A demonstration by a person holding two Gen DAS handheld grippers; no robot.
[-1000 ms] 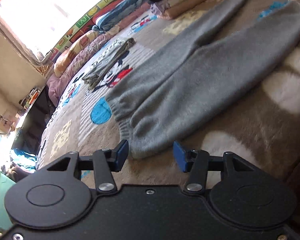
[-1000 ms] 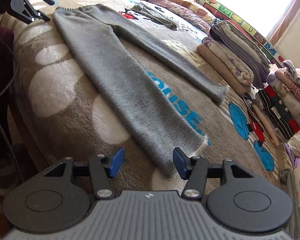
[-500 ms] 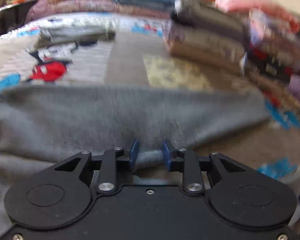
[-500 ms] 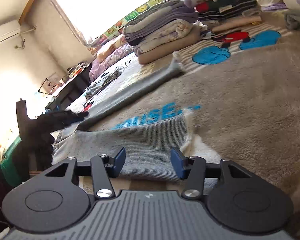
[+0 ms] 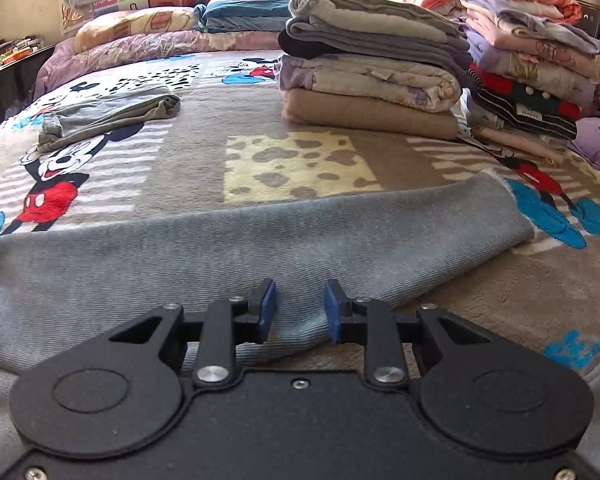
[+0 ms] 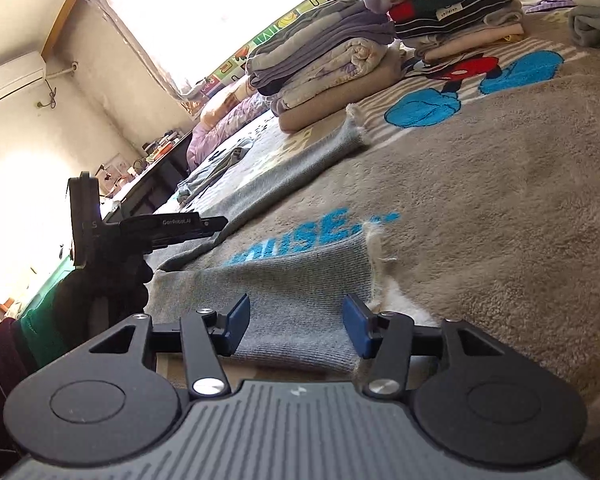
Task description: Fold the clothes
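We work on a bed covered by a plush taupe blanket (image 5: 204, 148) printed with cartoon mice, blue shapes and a yellow spotted panel. The grey ribbed knit trousers (image 5: 220, 252) lie flat on it along the near edge, legs running toward the right.

Left gripper (image 5: 300, 312): blue pads spread, a gap between them, low over the near edge of the farther leg at mid-length; we cannot tell whether the pads touch the knit. In the right wrist view this tool (image 6: 172, 228) is seen held in a dark-gloved hand (image 6: 112, 284).

Right gripper (image 6: 296, 328): blue pads spread wider, straddling the frayed cuff end of the nearer leg (image 6: 300, 280), nothing pinched. Blue lettering on the blanket shows just beyond the cuff.

Toward the far edge: a stack of folded blankets (image 5: 372, 76), grey over lilac over tan, and beside it at the far right corner a stack of folded clothes (image 5: 532, 76). A crumpled olive-grey garment (image 5: 108, 116) lies toward the far left. Pillows (image 5: 140, 28) line the headboard side under a bright window (image 6: 220, 12); a wall air conditioner (image 6: 8, 76) hangs at the left.
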